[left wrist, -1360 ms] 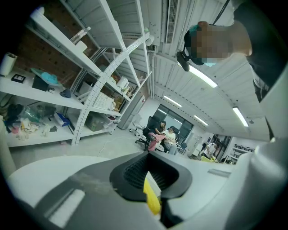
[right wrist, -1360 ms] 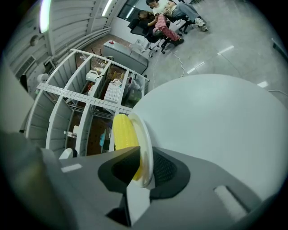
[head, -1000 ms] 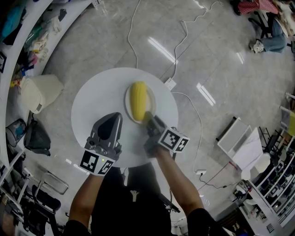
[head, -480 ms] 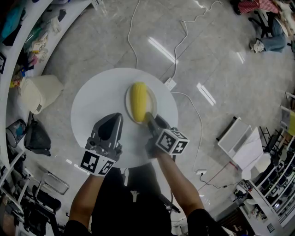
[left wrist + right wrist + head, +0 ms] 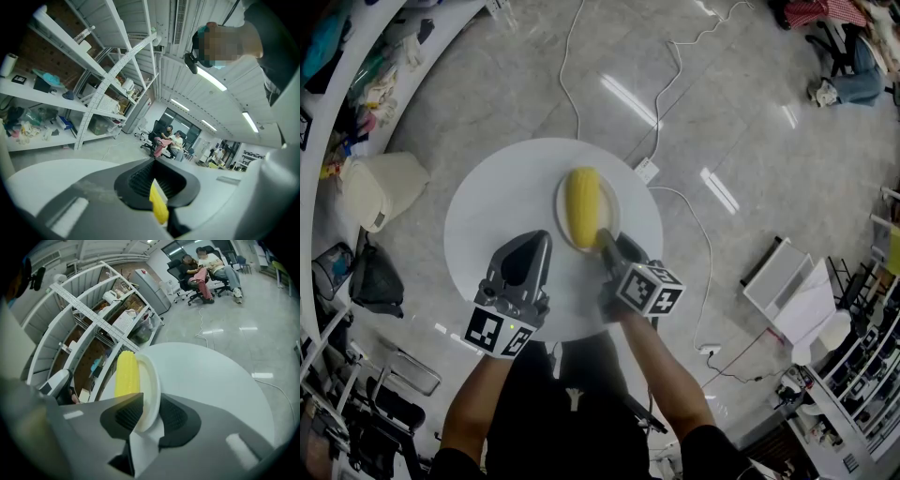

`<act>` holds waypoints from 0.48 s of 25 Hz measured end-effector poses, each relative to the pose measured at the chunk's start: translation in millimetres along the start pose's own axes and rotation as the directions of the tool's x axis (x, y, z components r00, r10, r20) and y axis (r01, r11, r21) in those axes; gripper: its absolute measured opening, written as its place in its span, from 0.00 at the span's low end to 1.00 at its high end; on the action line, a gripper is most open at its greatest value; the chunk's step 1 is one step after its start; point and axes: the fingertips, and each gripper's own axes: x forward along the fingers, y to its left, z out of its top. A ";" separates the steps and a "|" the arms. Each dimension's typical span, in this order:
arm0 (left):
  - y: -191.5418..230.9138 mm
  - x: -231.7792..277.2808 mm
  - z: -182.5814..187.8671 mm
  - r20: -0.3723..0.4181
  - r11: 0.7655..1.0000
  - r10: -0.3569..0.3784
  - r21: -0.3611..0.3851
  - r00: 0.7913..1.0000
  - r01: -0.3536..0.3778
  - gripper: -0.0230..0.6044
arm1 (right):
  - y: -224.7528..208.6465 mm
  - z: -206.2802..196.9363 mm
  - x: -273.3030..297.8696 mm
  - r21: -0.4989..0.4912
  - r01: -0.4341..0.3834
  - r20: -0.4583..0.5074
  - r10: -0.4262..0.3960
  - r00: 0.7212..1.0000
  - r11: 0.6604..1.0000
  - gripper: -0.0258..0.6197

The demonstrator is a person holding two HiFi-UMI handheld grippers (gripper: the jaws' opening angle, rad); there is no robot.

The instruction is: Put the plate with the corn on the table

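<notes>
A round white table (image 5: pixel 487 216) carries a shallow white plate (image 5: pixel 608 208), which lies flat on the table's far half with a yellow corn cob (image 5: pixel 579 204) on it. The right gripper (image 5: pixel 605 240) has its jaws spread around the plate's near rim without pinching it. The left gripper (image 5: pixel 536 240), jaws together and empty, is just beside it.
</notes>
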 end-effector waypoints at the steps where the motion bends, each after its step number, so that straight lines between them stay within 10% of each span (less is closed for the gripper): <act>1: 0.3 -0.6 -0.2 0.000 1.000 0.000 0.001 1.000 0.000 0.05 | -0.1 -0.6 0.0 0.000 0.001 0.000 -0.001 1.000 1.000 0.20; 12: 0.5 -3.2 0.3 0.003 1.000 -0.001 -0.004 1.000 0.001 0.05 | -7.8 2.7 -5.7 0.019 0.026 0.019 -0.026 0.999 0.999 0.20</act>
